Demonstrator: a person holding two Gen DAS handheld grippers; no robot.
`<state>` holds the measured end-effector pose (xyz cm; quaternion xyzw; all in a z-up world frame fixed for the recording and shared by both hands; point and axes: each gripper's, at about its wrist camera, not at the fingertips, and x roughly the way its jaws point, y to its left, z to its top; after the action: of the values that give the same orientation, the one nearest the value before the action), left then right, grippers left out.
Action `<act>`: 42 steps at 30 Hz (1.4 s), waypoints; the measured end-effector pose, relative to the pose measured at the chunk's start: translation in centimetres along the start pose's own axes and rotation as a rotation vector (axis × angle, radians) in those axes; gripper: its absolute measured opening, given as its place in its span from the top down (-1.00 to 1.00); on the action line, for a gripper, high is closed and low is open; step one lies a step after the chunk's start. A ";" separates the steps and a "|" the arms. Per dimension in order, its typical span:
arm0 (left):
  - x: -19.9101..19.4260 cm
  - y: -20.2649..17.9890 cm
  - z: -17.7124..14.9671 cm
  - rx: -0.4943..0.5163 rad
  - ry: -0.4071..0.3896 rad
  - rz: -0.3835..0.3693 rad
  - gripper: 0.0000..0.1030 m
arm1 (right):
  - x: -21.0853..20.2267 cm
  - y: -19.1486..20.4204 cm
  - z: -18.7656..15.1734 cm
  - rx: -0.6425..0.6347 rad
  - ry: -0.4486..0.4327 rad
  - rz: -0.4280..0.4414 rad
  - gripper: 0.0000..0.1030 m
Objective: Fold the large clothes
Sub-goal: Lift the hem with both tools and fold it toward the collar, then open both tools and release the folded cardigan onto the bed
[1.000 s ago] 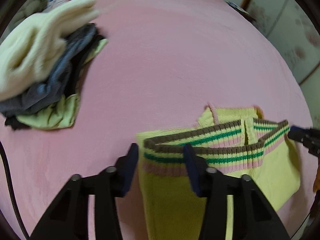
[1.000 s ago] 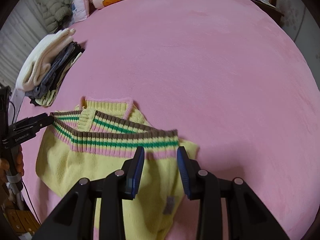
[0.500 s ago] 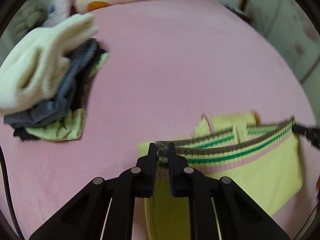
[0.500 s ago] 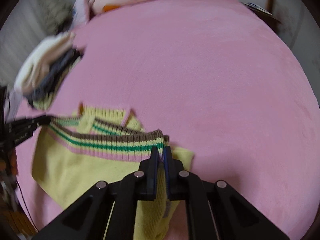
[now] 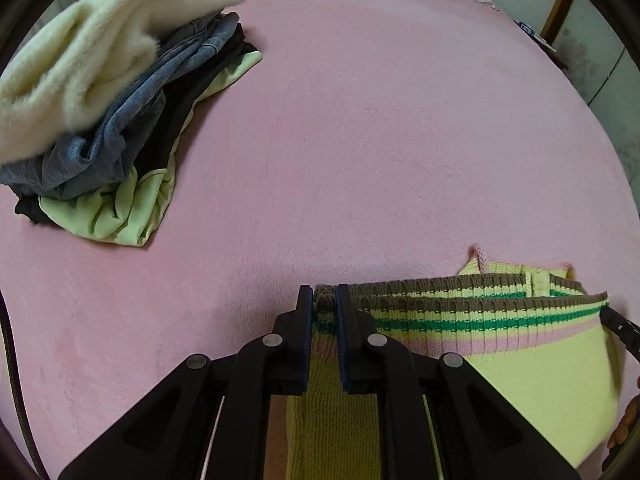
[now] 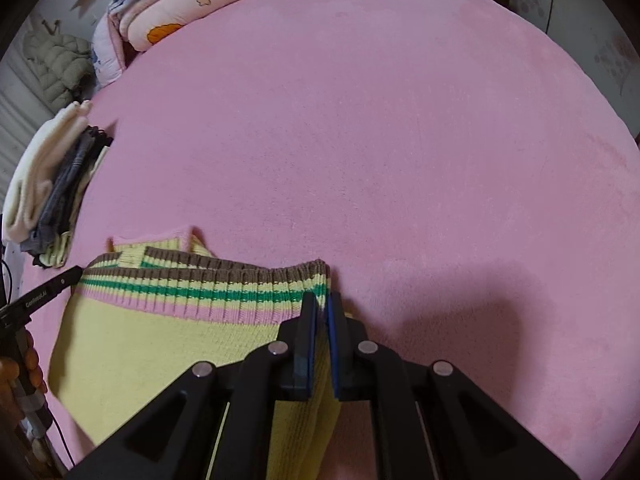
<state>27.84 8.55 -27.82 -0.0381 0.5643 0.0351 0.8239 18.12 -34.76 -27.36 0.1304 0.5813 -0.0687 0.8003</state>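
Two pinches are on, one at each end of the striped ribbed hem [image 5: 472, 312] of the yellow knit sweater [image 6: 160, 360]. The left gripper [image 5: 325, 312] is clamped on the hem corner at lower centre of the left wrist view; the right gripper [image 6: 322, 312] is clamped on the other corner at lower centre of the right wrist view. Both pairs of jaws have just been closing, with knit between them, and both are pressed nearly together with only fabric in the gap.

The sweater lies on the pink bed cover [image 6: 400, 140], low in both frames, with the hem band stretched between the grippers and the yellow body running down under them. A pile of clothes [image 5: 100, 100] sits at upper left, well apart.

Handling, as a judgement:
- Soft, limp and light. It will sag and drape once lifted, so no stiffness to count on.
- The ribbing is stretchy, so pulling the corners apart unevenly will skew the fold line.
- The knit is grippy, so slip risk is low, but a shallow bite could pull off the edge.
- The hem corners are the right hold: thick doubled band, symmetric, keeps the edge straight.
- Whether both layers are caught in each pinch is not clear.
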 end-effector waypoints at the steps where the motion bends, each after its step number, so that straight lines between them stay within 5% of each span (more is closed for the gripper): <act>1: -0.1 -0.2 0.0 0.010 -0.002 0.003 0.82 | -0.1 0.3 0.1 -0.012 -0.002 -0.011 0.88; 3: -0.3 -0.3 0.3 0.021 0.002 0.006 0.74 | -0.4 1.0 0.1 -0.042 0.002 -0.035 0.82; 7: -3.2 0.0 0.2 -0.002 -0.015 0.005 0.05 | -3.0 1.9 -0.2 -0.047 -0.029 -0.079 0.65; 12: -8.4 -0.3 -2.0 -0.061 -0.099 -0.060 -0.26 | -7.6 4.5 -1.6 -0.047 -0.132 -0.008 0.52; 17: -9.0 -2.4 -6.0 -0.067 -0.095 -0.097 -0.27 | -8.2 9.5 -4.1 -0.079 -0.153 0.138 0.38; 22: -5.2 -3.0 -8.9 -0.074 -0.036 -0.037 -0.26 | -4.4 12.9 -6.3 -0.173 -0.091 0.089 0.39; 27: -4.2 -2.8 -10.2 0.009 -0.089 -0.043 -0.29 | -2.8 10.1 -8.2 -0.184 -0.103 -0.053 1.00; 36: -4.5 -2.1 -10.0 0.051 -0.069 -0.102 -0.30 | -4.9 4.4 -8.2 -0.069 -0.114 -0.094 1.00; 42: -7.1 0.9 -8.7 -0.073 -0.026 -0.141 -0.47 | -8.3 5.3 -8.9 -0.011 -0.156 -0.059 1.00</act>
<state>17.16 8.41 -24.36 -0.1071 0.5480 -0.0018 0.8296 8.76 -27.50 -21.35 0.1029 0.5210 -0.0992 0.8415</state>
